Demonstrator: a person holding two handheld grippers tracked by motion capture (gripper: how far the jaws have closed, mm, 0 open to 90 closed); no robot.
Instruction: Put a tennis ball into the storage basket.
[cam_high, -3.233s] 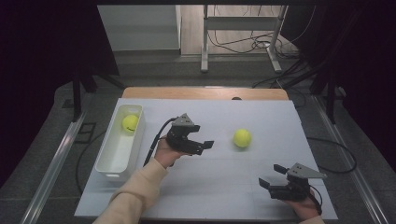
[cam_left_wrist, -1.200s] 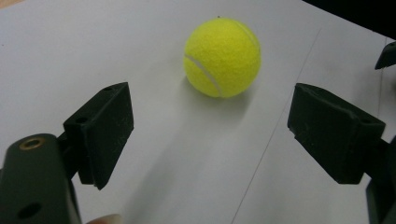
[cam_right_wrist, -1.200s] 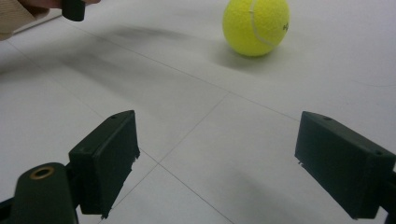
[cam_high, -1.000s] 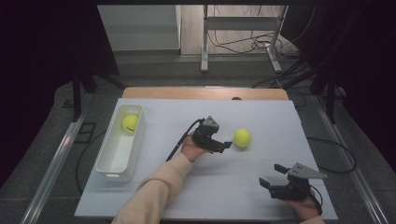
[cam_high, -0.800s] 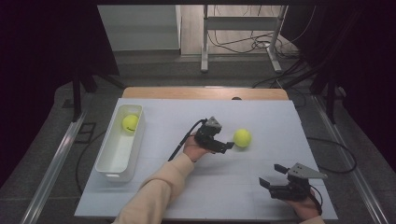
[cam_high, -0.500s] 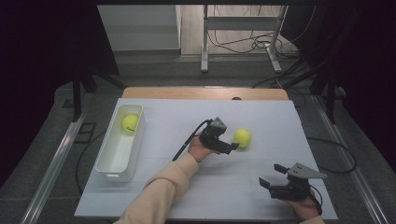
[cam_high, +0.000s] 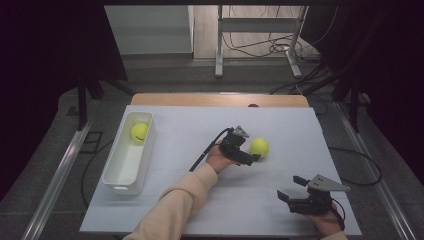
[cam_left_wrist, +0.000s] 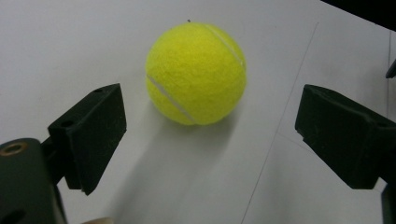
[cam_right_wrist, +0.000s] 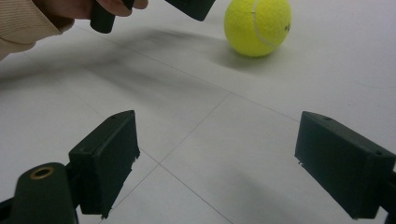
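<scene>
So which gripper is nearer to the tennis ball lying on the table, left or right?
Left. The left gripper sits right beside the tennis ball, its jaws open toward it. The right gripper rests farther off, near the table's front edge, jaws open.

A white table (cam_high: 190, 125) with thin grid lines carries two things directly — a yellow tennis ball (cam_high: 259, 147) right of centre, and a long white tub (cam_high: 120, 170) along the left edge.

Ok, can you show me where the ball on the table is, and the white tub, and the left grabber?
tennis ball (cam_high: 259, 147), high view, its yellow middle.
white tub (cam_high: 116, 174), high view, its bare floor.
left gripper (cam_left_wrist: 210, 140), left gripper view, midway between its open jaws.
</scene>
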